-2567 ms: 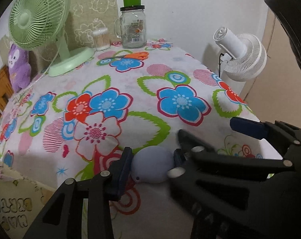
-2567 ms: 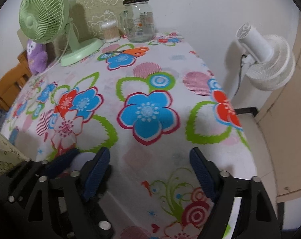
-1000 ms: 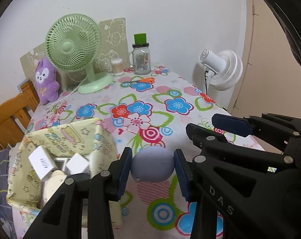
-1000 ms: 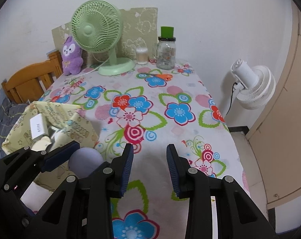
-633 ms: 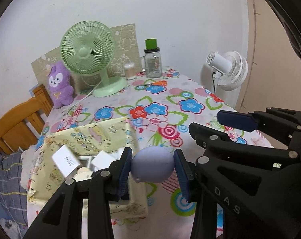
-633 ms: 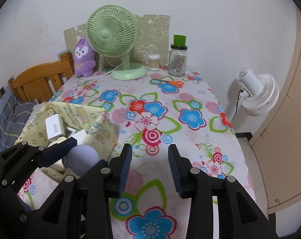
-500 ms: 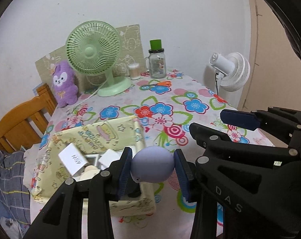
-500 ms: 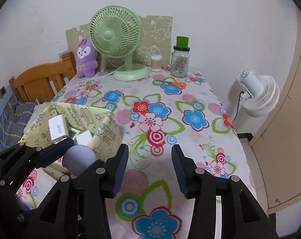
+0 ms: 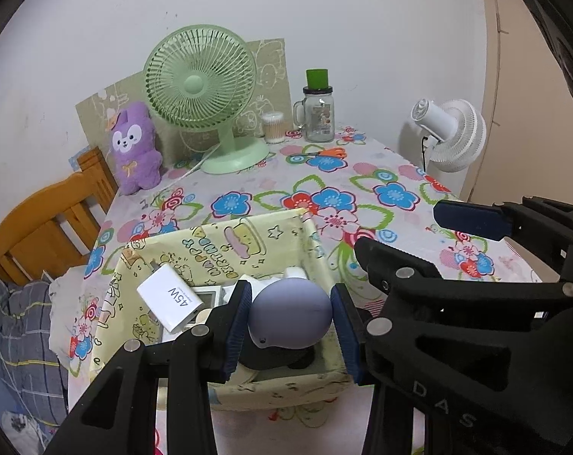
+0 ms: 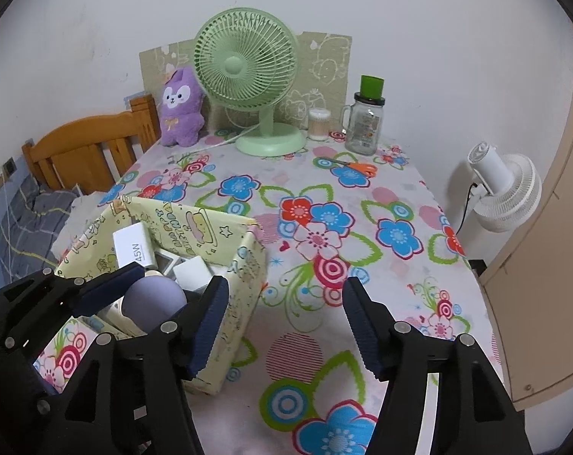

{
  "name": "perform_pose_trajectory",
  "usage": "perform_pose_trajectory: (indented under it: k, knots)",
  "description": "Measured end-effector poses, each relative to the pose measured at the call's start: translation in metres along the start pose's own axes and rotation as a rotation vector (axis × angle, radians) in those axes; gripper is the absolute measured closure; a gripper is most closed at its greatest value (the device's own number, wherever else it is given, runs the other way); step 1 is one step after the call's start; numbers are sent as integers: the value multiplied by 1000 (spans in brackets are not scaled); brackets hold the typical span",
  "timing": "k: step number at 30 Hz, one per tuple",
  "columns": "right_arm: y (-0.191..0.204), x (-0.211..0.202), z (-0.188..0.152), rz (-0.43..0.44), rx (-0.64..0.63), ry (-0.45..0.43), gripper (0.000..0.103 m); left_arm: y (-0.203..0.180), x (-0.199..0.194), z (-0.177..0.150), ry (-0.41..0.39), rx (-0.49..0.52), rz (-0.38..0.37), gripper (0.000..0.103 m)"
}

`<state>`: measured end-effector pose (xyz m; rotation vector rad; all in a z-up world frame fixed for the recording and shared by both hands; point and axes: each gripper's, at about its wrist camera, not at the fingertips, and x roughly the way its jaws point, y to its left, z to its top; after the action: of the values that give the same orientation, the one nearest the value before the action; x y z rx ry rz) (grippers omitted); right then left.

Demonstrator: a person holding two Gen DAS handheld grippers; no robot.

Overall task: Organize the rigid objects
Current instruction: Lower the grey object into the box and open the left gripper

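Note:
My left gripper (image 9: 291,320) is shut on a lavender egg-shaped object (image 9: 289,313) and holds it over the open yellow patterned box (image 9: 225,240). The box holds a white 45W charger (image 9: 169,297), other white items and a dark item under the egg. In the right wrist view the egg (image 10: 153,297) hangs over the box (image 10: 244,265), between the left gripper's blue pads. My right gripper (image 10: 284,328) is open and empty, above the tablecloth to the right of the box.
A green desk fan (image 9: 205,87), purple plush (image 9: 134,148), cotton-swab jar (image 9: 273,127), glass jar with green lid (image 9: 318,113) and orange scissors (image 9: 326,152) sit at the table's far end. A white fan (image 9: 451,134) stands off the right edge, a wooden chair (image 9: 47,220) left.
Both grippers pulled back and to the left. My left gripper carried the egg from over the tablecloth to over the box. My right gripper opened wider.

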<state>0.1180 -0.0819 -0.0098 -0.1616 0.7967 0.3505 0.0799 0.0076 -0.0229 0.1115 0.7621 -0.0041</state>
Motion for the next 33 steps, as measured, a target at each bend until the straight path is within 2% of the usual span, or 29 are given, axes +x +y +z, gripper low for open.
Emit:
perform_pose_trajectory:
  k: [8,19,28,31,33]
  knots:
    - [13,23,4,-9,31,44,31,18,16,-1,34,1,-23,59]
    - [28,46,5,-45,14,78,29,31,41,-6,82,-2,-48,59]
    - [29,59,1,-32,29,107,29,38,53,-11,115,-32,-64,58]
    - [30,60,-1,-29,40,107,29,39,54,-11,128,-42,-61,53]
    - [29,60,-1,-28,45,108,29,40,54,-11,128,-45,-41,44]
